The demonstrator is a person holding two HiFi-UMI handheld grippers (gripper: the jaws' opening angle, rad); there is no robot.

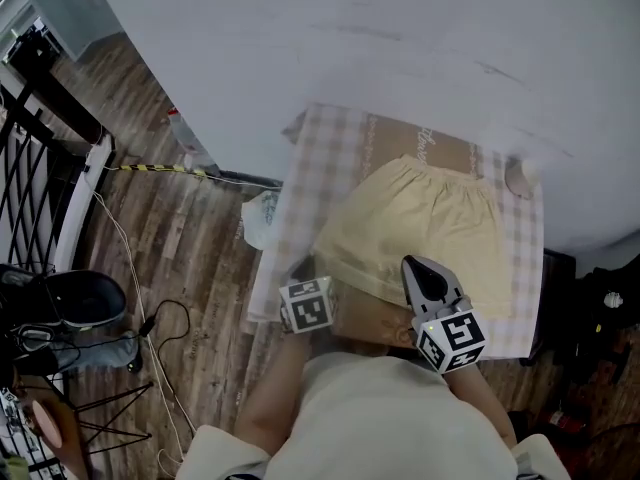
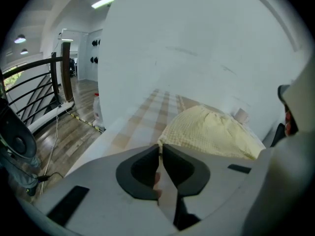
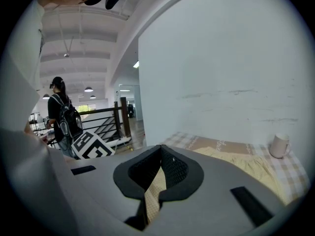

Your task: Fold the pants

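Nearest me, left gripper (image 2: 160, 147) and right gripper (image 3: 161, 151) each clamp the pants (image 1: 420, 218) hem between closed fingers (image 3: 178, 169). Best lift both corners level, carrying them straight beyond the fingers.

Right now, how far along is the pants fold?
Done: pants lie spread flat on the checked cloth; no fold visible. In hand: right gripper is shut on yellow fabric at the near edge; left gripper is closed on a pale strip, probably the same hem. Remaining: every fold.
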